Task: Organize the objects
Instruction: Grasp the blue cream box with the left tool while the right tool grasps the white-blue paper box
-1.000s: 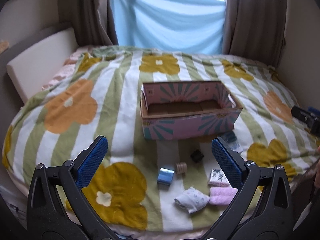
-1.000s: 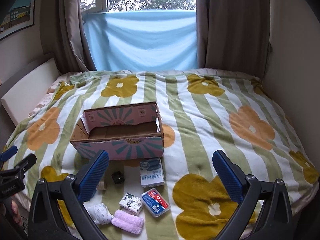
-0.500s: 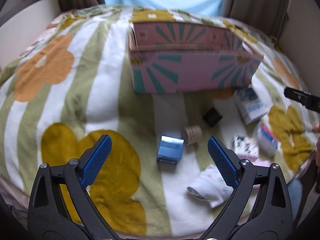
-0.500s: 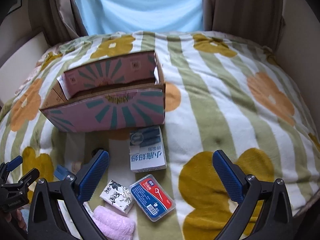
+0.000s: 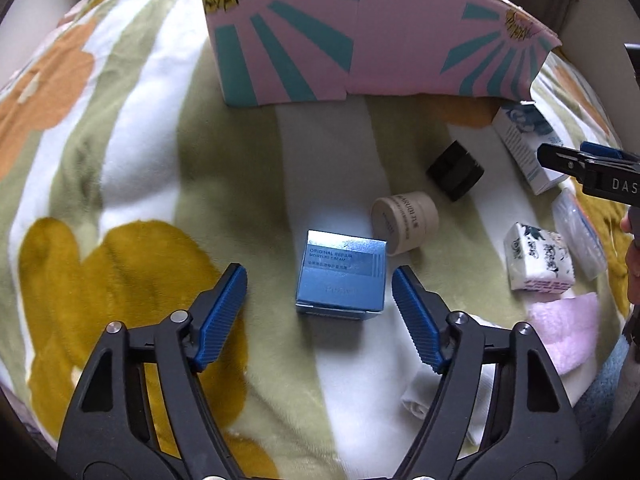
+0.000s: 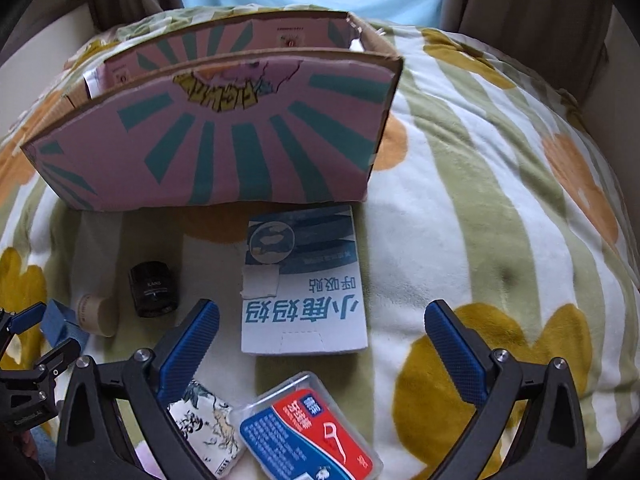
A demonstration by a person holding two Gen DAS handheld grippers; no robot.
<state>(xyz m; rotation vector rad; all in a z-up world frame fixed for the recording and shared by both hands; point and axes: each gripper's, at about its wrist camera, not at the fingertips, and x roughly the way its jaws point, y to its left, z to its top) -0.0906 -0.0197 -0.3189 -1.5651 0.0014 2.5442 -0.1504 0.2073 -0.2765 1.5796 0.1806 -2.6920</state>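
Observation:
A pink cardboard box (image 5: 376,36) with teal rays stands open on the flowered blanket; it also shows in the right wrist view (image 6: 224,136). My left gripper (image 5: 320,300) is open, low over a small blue cream box (image 5: 342,276), its fingers either side of it and apart from it. My right gripper (image 6: 320,336) is open and empty above a white and blue flat box (image 6: 302,284). A red and blue floss case (image 6: 308,428) lies just below it.
A beige jar (image 5: 404,222), a black jar (image 5: 456,170), a patterned white packet (image 5: 538,256), a pink towel roll (image 5: 564,330) and a white sock (image 5: 420,404) lie on the blanket (image 5: 120,160). The right gripper's tip shows at the left view's right edge.
Both grippers have dropped and moved forward toward the items in front of the pink box. The left one now straddles the blue cream box; the right one is over the flat box.

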